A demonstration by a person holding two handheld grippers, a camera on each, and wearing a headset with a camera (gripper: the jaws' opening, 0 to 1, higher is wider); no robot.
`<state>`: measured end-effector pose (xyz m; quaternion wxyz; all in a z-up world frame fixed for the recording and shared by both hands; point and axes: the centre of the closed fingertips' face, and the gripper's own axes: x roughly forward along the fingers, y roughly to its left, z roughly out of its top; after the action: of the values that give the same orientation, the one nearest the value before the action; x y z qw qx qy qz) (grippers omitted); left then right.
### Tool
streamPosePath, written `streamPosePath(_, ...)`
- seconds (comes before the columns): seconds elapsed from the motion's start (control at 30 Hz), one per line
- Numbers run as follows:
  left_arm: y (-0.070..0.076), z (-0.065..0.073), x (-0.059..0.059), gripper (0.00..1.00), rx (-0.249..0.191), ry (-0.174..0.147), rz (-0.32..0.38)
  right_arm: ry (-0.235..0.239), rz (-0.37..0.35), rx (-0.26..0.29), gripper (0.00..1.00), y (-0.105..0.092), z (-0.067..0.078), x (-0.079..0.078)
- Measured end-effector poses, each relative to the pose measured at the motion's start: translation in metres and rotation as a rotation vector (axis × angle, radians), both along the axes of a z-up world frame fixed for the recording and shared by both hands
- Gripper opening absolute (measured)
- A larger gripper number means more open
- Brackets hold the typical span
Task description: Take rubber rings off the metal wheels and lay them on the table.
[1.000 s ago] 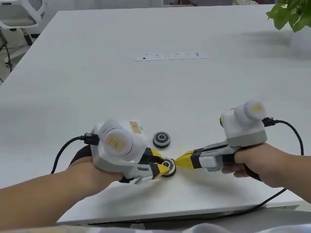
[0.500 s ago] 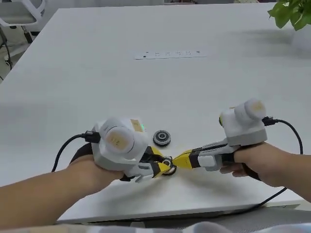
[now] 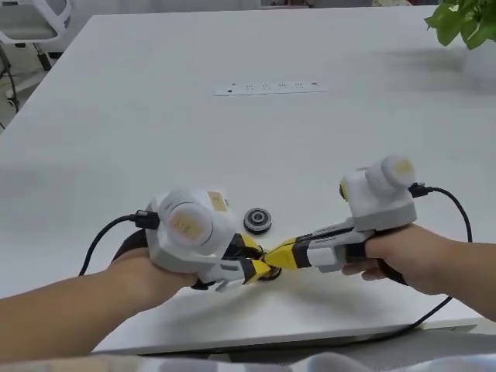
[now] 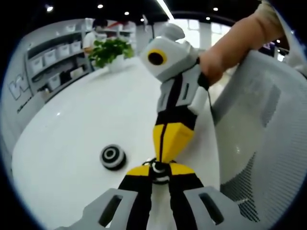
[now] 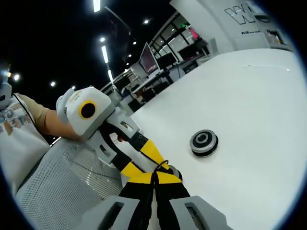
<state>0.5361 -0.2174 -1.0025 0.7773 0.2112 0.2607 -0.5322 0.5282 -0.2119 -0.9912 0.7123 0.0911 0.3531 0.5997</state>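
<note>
Entry: first wheel, ring removal in hand. Left gripper [image 4: 159,169], jaws drawn in on a small metal wheel [image 4: 158,167], which sits clamped between its yellow tips; whether it rests on the table [image 3: 232,147] or hangs just over it cannot be told. Right gripper [image 5: 154,176], jaws all but together, meets the left nose to nose and appears to nip the rubber ring [image 5: 162,166], a thin black loop standing off the wheel's rim. Handling, by judgement: hold the left clamp firm on the metal and clear of the rubber; draw the right gripper away from the hub and then round the rim, so the ring rolls over the lip instead of snapping back; a shallow nip will likely slip. Second wheel [image 5: 204,142], dark ring in place, lies flat just beyond both tips, apart from them. Farther off, a power strip [image 3: 267,87], markings too small to read. Farthest, a plant [image 4: 111,50] and a wall with a large letter W [image 5: 240,13], the rest cut off. Small label on the left gripper's housing: illegible
</note>
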Motion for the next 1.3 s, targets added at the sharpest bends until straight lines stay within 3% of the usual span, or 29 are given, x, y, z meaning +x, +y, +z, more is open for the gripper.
streamPosePath(0.47,-0.002,0.004,-0.006,0.17,-0.02,0.016,-0.021,-0.006,-0.014,-0.022,0.0,-0.006,-0.003,0.002)
streamPosePath(0.87,0.003,0.02,-0.013,0.28,-0.057,0.054,-0.028,-0.008,-0.034,0.01,0.0,-0.002,0.008,0.002)
streamPosePath(0.97,0.005,0.029,-0.014,0.31,-0.075,0.048,-0.025,-0.013,-0.038,0.016,0.0,-0.002,0.01,0.003)
streamPosePath(1.3,0.031,0.051,-0.011,0.44,-0.146,0.057,0.043,-0.023,-0.042,0.037,0.0,0.007,0.026,0.007)
